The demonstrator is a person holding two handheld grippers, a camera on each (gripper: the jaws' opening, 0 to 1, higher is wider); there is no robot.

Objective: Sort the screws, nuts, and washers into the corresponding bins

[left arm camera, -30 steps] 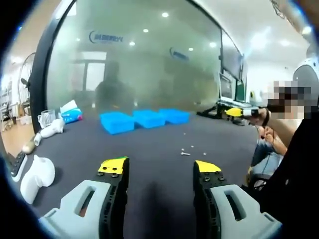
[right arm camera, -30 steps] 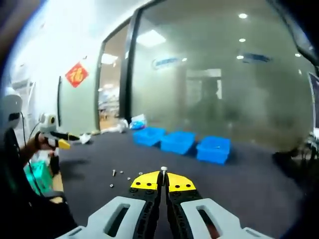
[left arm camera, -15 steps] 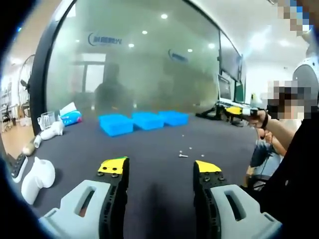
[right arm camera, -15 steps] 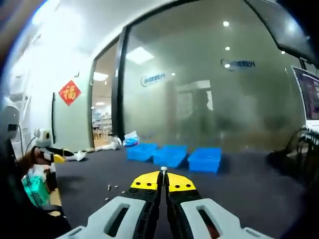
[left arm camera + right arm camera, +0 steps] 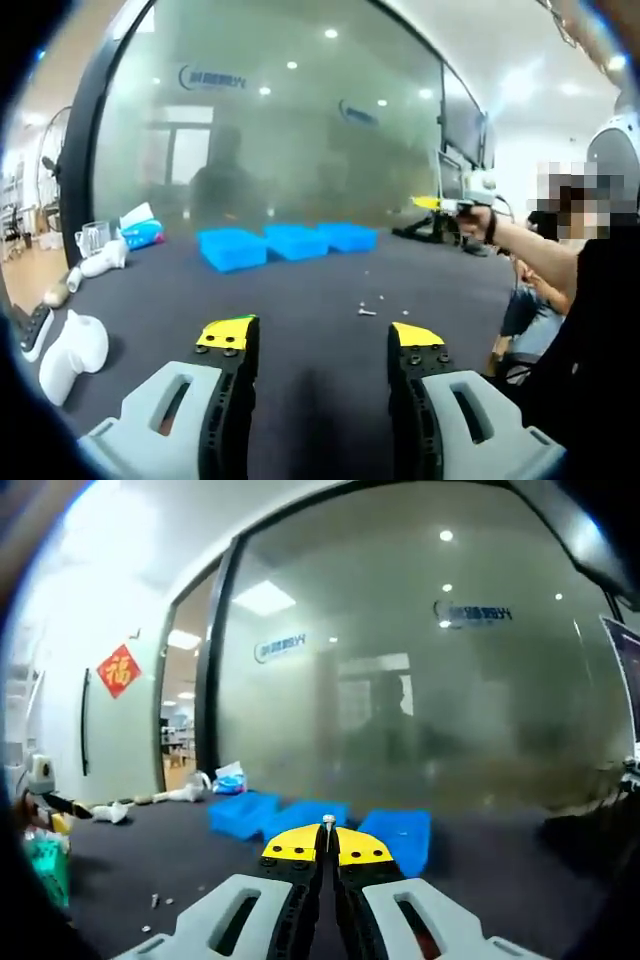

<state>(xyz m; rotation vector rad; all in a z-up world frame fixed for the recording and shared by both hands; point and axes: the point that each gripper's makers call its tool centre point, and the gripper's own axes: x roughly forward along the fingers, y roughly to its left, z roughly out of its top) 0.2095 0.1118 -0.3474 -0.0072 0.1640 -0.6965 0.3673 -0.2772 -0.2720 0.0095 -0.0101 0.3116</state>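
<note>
Screw — clamped by right gripper, now nearer bins | left gripper wide

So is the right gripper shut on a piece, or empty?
Shut on a screw: the right gripper has its jaws together, with the small silver head poking up between the tips.

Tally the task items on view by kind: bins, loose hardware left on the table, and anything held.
Blue bins: 3
Loose fasteners on the table: 3 discernible, too small to tell kinds
Screw held in right hand-held gripper: 1
Total: 7
</note>
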